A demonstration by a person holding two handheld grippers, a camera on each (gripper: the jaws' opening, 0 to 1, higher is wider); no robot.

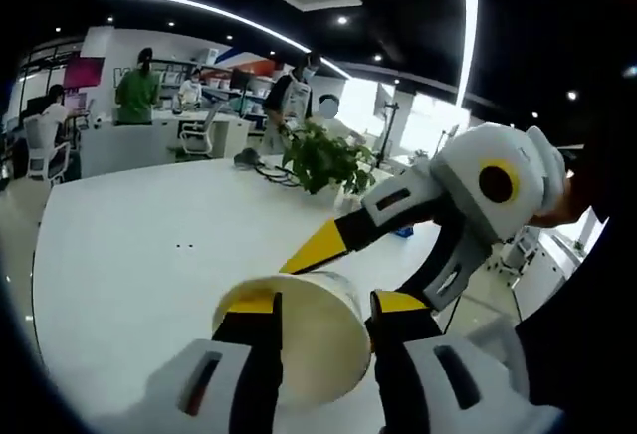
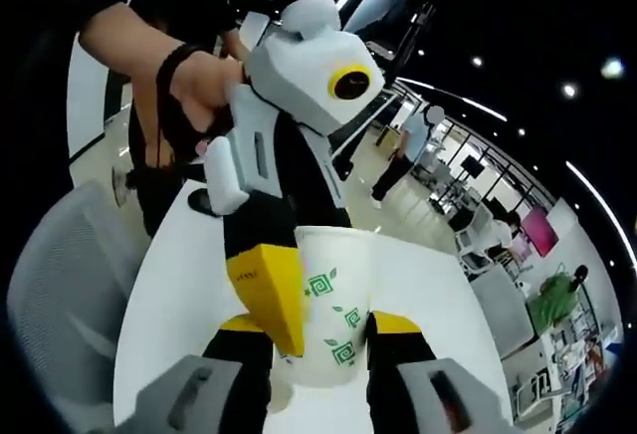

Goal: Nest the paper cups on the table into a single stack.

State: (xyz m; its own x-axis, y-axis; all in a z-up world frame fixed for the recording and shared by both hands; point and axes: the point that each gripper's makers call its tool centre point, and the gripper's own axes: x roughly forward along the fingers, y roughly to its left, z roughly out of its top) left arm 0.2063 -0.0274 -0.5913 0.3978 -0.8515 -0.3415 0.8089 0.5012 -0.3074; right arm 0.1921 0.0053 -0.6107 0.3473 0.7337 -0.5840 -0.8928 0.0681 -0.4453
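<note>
Left gripper: in the left gripper view its two black jaws with yellow pads are closed on either side of a white paper cup, clamping it near the rim; the cup's open mouth faces the camera.
Right gripper: in the right gripper view its jaws grip a paper cup from both sides, the cup standing between the yellow pads.
Cup position: held up between the two grippers, above the white table; whether the grippers hold one cup or two nested ones I cannot tell.
Other gripper in view: the right gripper enters the left gripper view from the right, one yellow-tipped jaw touching the cup's rim; the left gripper enters the right gripper view, its yellow pad flat against the cup's side, with a person's hand on its handle.
Markings on cup: green square spirals and small green leaves; no readable words.
Writing on pad: faint small marks on the yellow pad, too small to read.
Surroundings: a potted plant stands on the table; people stand at desks in the office behind.
</note>
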